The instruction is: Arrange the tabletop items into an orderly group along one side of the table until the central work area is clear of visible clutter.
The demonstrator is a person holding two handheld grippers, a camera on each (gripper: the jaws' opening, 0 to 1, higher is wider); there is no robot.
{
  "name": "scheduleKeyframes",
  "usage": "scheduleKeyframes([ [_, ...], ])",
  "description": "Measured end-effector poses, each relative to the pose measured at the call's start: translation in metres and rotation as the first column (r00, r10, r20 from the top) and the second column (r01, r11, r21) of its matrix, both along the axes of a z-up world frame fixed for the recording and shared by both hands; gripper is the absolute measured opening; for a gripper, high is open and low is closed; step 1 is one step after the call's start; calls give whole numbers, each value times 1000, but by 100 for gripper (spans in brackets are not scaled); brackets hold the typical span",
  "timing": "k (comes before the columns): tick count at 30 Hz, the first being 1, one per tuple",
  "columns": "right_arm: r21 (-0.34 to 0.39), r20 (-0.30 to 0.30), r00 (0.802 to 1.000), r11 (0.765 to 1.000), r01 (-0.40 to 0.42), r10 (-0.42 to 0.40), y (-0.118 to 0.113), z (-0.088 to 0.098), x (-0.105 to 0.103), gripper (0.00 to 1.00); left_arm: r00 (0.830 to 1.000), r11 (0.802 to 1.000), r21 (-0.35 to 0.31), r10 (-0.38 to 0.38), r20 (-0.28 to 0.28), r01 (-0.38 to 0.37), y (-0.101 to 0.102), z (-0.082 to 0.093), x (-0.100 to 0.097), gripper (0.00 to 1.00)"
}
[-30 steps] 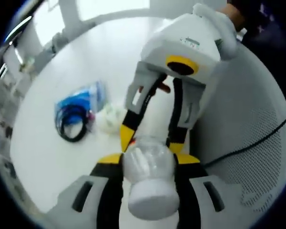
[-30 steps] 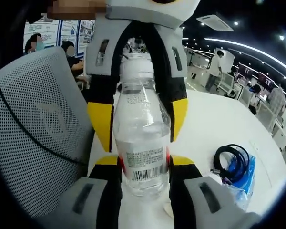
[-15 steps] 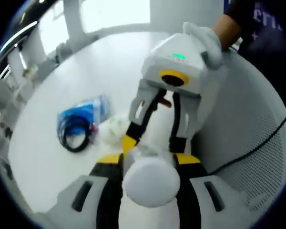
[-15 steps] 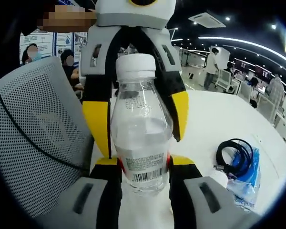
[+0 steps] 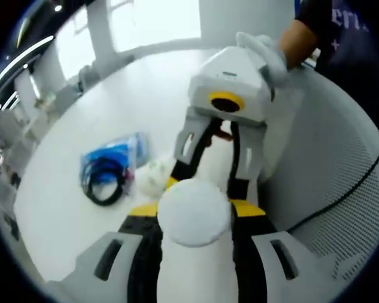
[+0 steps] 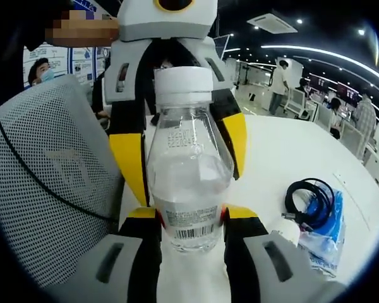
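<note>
Gripping a clear water bottle (image 6: 189,183) at frame centre, the right tool (image 6: 189,218) is clamped on its lower body, white cap (image 5: 194,211) filling the left gripper view. Left tool (image 6: 180,142) straddles it; jaws look apart, contact unclear. Risk: a slip could drop it onto the counter (image 6: 290,151) near the bagged cable (image 6: 316,218).

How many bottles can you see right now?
1. A clear bottle with a white cap, held between the right gripper and the left gripper, above the table. Others may be hidden.
</note>
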State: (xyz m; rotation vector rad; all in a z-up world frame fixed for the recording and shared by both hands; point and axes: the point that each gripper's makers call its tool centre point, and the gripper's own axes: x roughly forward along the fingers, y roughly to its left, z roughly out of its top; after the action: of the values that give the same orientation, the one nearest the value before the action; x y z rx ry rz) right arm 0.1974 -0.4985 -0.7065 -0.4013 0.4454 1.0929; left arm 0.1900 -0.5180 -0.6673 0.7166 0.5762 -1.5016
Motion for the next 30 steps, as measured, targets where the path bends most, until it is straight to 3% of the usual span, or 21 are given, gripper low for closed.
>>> scheduleKeyframes([
  [20, -56, 13, 999, 998, 36, -35, -20, -3, -1, 37, 999, 999, -41, 28, -18, -29, -7, -4, 2, 42],
  [30, -52, 3, 994, 993, 107, -107, -35, 9, -2, 56, 999, 997, -71, 31, -33, -34, -15, -5, 4, 43],
])
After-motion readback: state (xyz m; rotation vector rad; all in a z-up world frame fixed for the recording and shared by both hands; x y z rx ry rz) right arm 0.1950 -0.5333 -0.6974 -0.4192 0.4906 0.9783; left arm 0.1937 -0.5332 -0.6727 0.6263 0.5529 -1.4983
